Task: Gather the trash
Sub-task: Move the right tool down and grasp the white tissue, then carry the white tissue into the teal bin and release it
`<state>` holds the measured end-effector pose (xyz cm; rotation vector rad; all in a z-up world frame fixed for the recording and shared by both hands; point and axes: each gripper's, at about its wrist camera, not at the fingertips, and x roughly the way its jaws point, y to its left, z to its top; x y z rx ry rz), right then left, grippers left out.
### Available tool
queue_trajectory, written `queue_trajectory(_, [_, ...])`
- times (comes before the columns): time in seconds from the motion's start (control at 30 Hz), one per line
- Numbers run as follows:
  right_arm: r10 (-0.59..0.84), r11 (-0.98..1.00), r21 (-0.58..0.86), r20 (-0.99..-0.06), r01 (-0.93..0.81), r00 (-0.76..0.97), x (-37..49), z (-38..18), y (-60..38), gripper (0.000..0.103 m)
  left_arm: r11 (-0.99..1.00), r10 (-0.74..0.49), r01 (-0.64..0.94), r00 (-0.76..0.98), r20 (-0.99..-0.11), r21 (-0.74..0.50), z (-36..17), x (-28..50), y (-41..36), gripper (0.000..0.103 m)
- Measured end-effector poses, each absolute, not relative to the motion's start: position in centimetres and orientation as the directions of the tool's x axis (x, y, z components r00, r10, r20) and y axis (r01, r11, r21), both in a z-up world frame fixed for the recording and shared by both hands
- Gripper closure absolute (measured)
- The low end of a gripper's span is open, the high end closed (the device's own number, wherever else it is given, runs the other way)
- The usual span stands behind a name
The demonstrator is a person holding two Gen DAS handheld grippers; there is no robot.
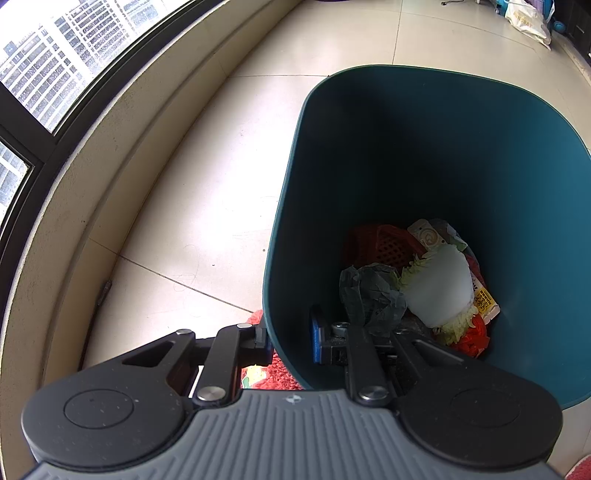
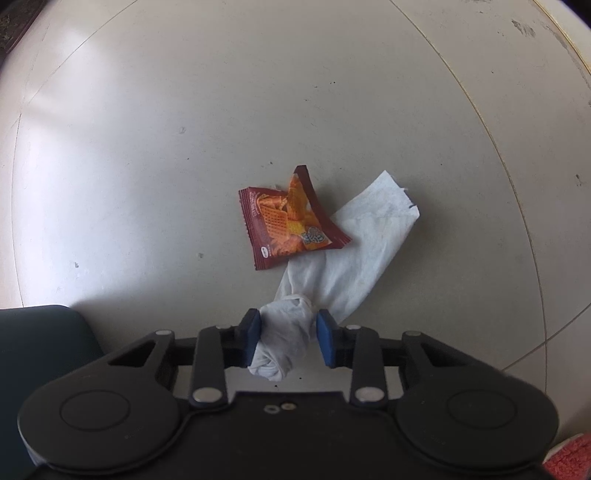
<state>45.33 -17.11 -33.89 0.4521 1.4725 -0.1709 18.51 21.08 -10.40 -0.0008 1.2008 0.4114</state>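
Note:
My left gripper [image 1: 291, 341] is shut on the near rim of a teal trash bin [image 1: 424, 122], one finger outside the wall and one inside. The bin holds several pieces of trash: a grey crumpled bag [image 1: 371, 293], a white cup with lettuce [image 1: 439, 284], red netting [image 1: 388, 243]. My right gripper [image 2: 288, 341] is low over the floor, its blue pads on both sides of the rolled end of a white tissue [image 2: 354, 243], touching it. A red snack wrapper [image 2: 288, 221] lies on the tissue's far part.
Pale tiled floor [image 1: 207, 192] surrounds the bin. A window sill ledge [image 1: 92, 173] curves along the left. A red rug [image 1: 273, 376] lies under the bin's near side. A white plastic bag [image 1: 528, 22] lies far right. The bin's corner [image 2: 44, 339] shows at the right view's lower left.

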Motion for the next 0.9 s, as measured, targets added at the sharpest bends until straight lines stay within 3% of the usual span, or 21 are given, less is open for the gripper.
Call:
queue_trajectory(0.17, [0.154, 0.918, 0.185, -0.982, 0.35, 0.112, 44.2, -32.6, -17.8, 0.087, 0.926, 0.312, -0.308, 0.298, -0.902, 0.219, -10.4, 18.5, 21.0, 0.086])
queue_trajectory(0.5, [0.14, 0.97, 0.161, -0.982, 0.182, 0.124, 41.2, -26.8, -19.0, 0.088, 0.929, 0.289, -0.312, 0.283, -0.914, 0.198, -10.9, 18.6, 21.4, 0.086])
queue_trajectory(0.73, [0.179, 0.984, 0.176, -0.967, -0.032, 0.181, 38.6, -18.7, -15.7, 0.089, 0.929, 0.297, -0.309, 0.285, -0.912, 0.206, -10.9, 18.6, 21.2, 0.086])
queue_trajectory(0.9, [0.312, 0.944, 0.267, -0.916, -0.195, 0.251, 36.9, -11.8, -12.4, 0.089, 0.929, 0.297, -0.307, 0.285, -0.911, 0.206, -10.9, 18.6, 21.1, 0.085])
